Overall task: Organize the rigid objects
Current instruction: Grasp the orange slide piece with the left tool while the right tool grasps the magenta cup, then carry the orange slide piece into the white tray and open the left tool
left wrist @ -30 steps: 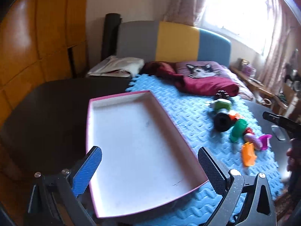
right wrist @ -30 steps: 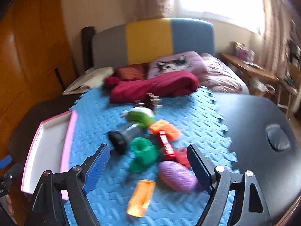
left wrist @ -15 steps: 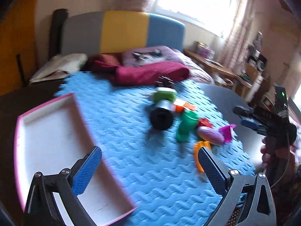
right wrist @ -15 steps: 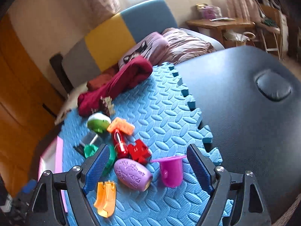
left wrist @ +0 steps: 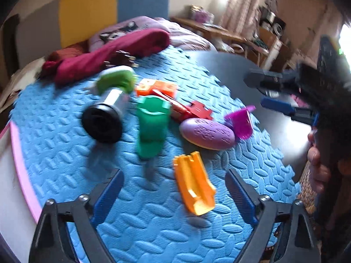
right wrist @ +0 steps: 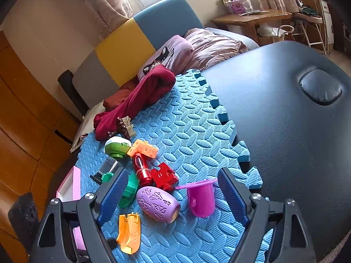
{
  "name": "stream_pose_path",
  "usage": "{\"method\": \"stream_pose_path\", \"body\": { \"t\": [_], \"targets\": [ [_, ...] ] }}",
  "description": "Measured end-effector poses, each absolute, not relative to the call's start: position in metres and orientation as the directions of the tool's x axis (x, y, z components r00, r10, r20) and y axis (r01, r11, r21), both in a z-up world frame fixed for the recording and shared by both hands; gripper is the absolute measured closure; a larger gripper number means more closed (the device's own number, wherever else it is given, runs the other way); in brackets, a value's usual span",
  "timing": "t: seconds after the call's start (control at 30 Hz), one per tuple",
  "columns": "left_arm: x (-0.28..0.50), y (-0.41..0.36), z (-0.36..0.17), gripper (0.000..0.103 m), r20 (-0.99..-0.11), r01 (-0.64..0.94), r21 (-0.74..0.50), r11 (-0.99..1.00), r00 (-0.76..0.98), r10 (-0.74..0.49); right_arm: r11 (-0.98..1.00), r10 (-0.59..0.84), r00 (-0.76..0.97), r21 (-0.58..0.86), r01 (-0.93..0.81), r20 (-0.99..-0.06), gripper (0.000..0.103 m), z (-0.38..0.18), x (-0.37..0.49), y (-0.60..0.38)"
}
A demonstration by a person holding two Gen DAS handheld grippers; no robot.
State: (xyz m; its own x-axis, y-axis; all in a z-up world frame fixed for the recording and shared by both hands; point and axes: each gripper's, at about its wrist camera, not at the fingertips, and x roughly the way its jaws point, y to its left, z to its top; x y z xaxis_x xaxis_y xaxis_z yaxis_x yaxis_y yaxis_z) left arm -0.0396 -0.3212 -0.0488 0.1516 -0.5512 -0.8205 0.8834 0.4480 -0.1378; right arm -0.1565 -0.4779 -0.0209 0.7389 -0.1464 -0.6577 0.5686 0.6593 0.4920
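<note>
The left gripper [left wrist: 173,195] has its jaws spread wide with nothing between the pads, though they have just been closing a little. The orange channel piece [left wrist: 194,189] lies on the blue foam mat [left wrist: 65,153] directly ahead, between the 2 fingers — its long axis runs roughly along the gripper's pointing line. The right gripper [right wrist: 171,192], also apart and empty, faces the purple egg-shaped shell [right wrist: 158,203] and magenta cup [right wrist: 200,198] — the left seems nearer the orange piece.

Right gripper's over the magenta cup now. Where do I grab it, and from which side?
Probably across the tapered body of the magenta cup, just under the flared rim, coming straight down from above. It lies tipped on the blue mat, its side walls free, though the purple egg crowds one side.
</note>
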Motion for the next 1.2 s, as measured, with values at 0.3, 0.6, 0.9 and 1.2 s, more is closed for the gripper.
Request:
{"method": "stream_pose_path", "body": {
  "t": [0.3, 0.6, 0.9, 1.2],
  "targets": [
    [-0.038, -0.337, -0.070, 0.042, -0.853, 0.882, -0.107, 0.458, 0.154, -0.498, 0.648, -0.146, 0.734, 0.496, 0.578, -0.664, 0.018, -0.023, -0.156, -0.480],
    [-0.032, -0.315, -0.071, 0.077, -0.823, 0.865, -0.122, 0.487, 0.187, -0.537, 0.664, -0.162, 0.643, 0.400, 0.632, -0.749, 0.056, -0.034, -0.143, -0.477],
    [-0.032, -0.290, -0.069, 0.077, -0.803, 0.840, -0.138, 0.525, 0.215, -0.556, 0.709, -0.132, 0.578, 0.331, 0.622, -0.805, 0.054, -0.044, -0.129, -0.466],
    [-0.034, -0.276, -0.062, 0.077, -0.788, 0.831, -0.172, 0.528, 0.206, -0.581, 0.714, -0.104, 0.555, 0.327, 0.619, -0.825, 0.037, -0.050, -0.124, -0.464]
  ]
}}
